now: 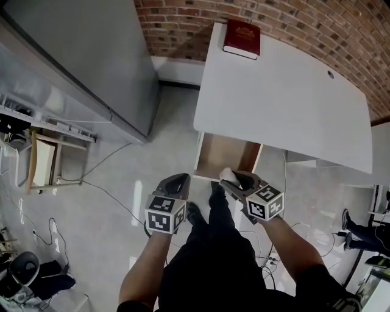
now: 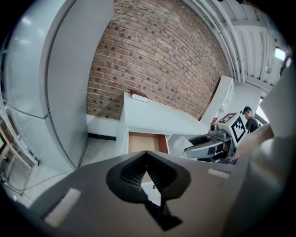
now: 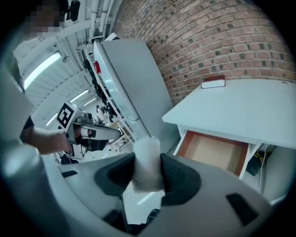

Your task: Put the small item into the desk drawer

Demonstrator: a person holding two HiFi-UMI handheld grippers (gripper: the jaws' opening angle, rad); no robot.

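Pinched upright between the pads of the right gripper (image 3: 147, 172): a small white item (image 3: 146, 162), soft and fuzzy-looking, its top poking out past the jaw tips. Jaws set fairly wide, pressing on its two sides. Held in the air just short of the open drawer (image 1: 224, 155), close to the drawer's front edge and not yet inside. Drawer pulled out from under a white table (image 1: 286, 103), its brown wooden bottom showing. Beside the right gripper, a little further from the drawer front and to its left in the head view: the left gripper (image 1: 175, 183), jaws closed tip to tip with nothing between them, hanging over the pale floor (image 1: 122, 177). Behind each gripper, a bare forearm reaching in from the bottom of the head view. Well beyond the drawer, on the table's far left corner: a red book (image 1: 242, 38), lying flat, close to the brick wall (image 1: 292, 18). Left of the drawer and well apart from it: a tall grey cabinet (image 1: 91, 55), standing against the same wall.
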